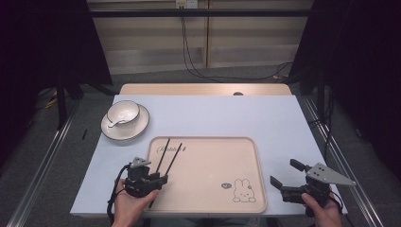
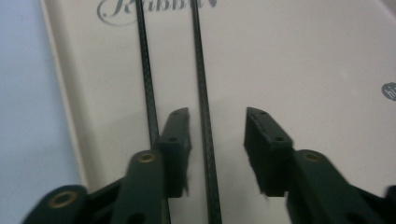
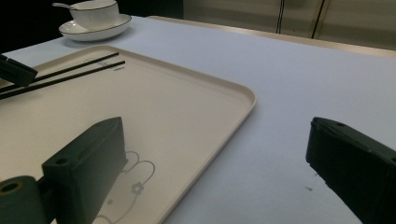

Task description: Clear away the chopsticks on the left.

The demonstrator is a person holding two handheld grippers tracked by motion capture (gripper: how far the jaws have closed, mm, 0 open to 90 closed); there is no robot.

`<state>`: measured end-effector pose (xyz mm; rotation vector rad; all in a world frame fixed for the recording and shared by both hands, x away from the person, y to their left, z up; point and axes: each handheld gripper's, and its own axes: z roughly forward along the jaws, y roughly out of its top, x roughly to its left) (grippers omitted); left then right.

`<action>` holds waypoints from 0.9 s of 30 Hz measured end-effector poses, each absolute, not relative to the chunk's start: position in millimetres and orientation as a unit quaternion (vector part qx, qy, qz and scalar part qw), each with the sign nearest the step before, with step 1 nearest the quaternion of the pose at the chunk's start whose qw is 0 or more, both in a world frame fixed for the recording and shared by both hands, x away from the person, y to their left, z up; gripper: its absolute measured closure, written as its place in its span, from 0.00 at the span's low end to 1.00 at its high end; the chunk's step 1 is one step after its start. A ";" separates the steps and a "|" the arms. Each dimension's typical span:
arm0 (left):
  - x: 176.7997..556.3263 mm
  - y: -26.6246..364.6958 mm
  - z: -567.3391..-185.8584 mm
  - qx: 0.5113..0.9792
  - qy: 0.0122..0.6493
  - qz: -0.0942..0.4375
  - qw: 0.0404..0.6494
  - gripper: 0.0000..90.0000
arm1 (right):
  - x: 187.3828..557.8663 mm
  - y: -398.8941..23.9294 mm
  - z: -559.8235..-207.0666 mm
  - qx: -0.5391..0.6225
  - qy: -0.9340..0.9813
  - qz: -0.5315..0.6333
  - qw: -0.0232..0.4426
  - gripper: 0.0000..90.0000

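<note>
Left claw (image 1: pixel 160 180): matte black two-jaw body; a small grey three-cornered plate rides on top.
Left claw jaws: flat black pads with small screw holes, carried on dark arms with brass-ringed pivots.
Left cable: black, looping beside the left hand (image 1: pixel 126 206).
Right claw (image 1: pixel 285 173): black frame topped by a larger grey triangular plate dotted with holes.
Right hand (image 1: pixel 324 210): bare, no sleeve visible.

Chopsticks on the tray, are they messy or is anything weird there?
A little. The two black chopsticks lie slanted on the beige tray, not lined up with its edge, and their near ends stick out over the tray's front rim. The open left tool has just one stick between its jaws. Nothing looks spilled or broken.
</note>
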<state>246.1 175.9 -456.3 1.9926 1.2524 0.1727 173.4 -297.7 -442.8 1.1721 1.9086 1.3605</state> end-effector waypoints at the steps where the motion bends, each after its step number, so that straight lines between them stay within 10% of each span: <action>1: 245.7 177.1 -454.4 0.784 0.481 0.071 0.386 0.61 | 173.6 -298.3 -442.7 0.430 0.703 0.502 0.261 0.05; 12: 236.1 222.5 -437.1 0.771 0.382 0.159 0.485 0.07 | 173.6 -299.1 -442.5 0.436 0.699 0.502 0.264 0.05; 27: 209.8 289.3 -439.5 0.721 0.390 0.162 0.549 0.03 | 172.6 -302.7 -441.0 0.440 0.688 0.508 0.275 0.05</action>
